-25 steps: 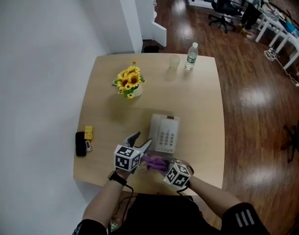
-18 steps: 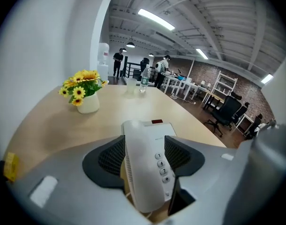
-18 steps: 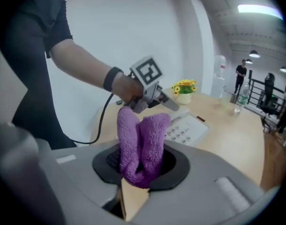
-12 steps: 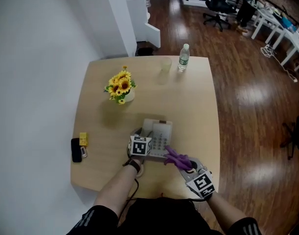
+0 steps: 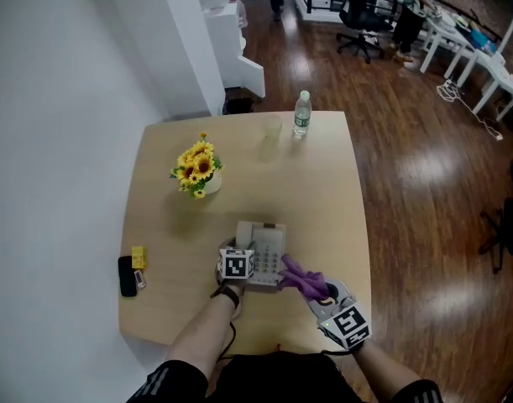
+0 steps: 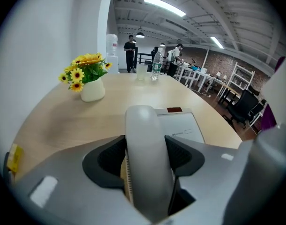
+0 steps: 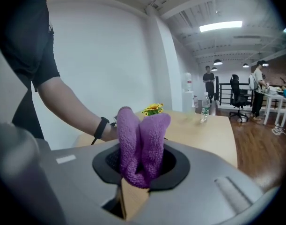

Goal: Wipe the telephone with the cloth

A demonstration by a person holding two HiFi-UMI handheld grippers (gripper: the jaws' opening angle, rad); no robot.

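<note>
**Telephone: handset clamped, cloth at its right side**

The telephone sits close to the desk's near edge, about midway along it. Its handset lies along its left side.

Containers:
- A white vase stands in the far-left part of the desk and holds sunflowers.
- A clear bottle with a green label stands upright at the far edge, right of the middle. Its fill level cannot be told.
- A translucent cup stands just beside the bottle, on its left. What it holds cannot be told.

By the left edge lie a black item and a small yellow item, close together.

Your arms:
- Your left forearm comes in over the near edge with a dark band at the wrist. Your left gripper points toward the far edge. Its jaws are closed narrowly on the handset, with both pads touching its sides.
- Your right forearm comes in over the near edge further right. Your right gripper angles toward the telephone. Its jaws are pinched on the purple cloth, whose folded end sticks up out of them.
- In the head view the cloth lies against the telephone's near-right side.
</note>
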